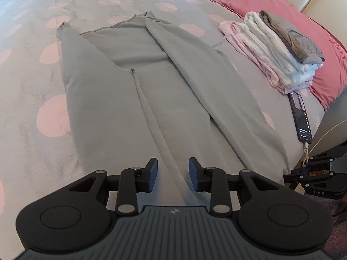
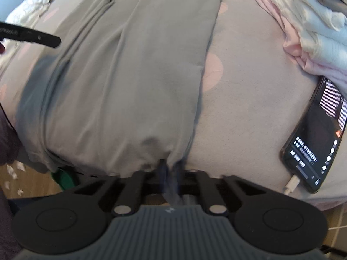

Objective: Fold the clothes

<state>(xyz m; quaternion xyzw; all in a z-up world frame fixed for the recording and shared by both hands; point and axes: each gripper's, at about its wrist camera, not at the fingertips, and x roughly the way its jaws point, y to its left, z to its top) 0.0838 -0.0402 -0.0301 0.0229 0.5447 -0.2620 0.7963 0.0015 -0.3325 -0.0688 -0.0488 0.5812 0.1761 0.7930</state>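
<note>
Now | right gripper (image 2: 170, 173) clenched on grey garment (image 2: 121, 75) hem | left gripper (image 1: 173, 174) released

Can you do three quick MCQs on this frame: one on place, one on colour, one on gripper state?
1. Where is the phone?
A. on the pillow
B. on the bed by the folded stack
C. on the grey garment

2. What colour is the pillow?
A. pink
B. blue
C. green

3. What is the right gripper doing?
A. open above the bed
B. shut on the grey garment
C. shut on the phone

Key: B, it lies at the foot of the folded stack; A, plainly pink; B, fabric is bunched between closed pads.
</note>
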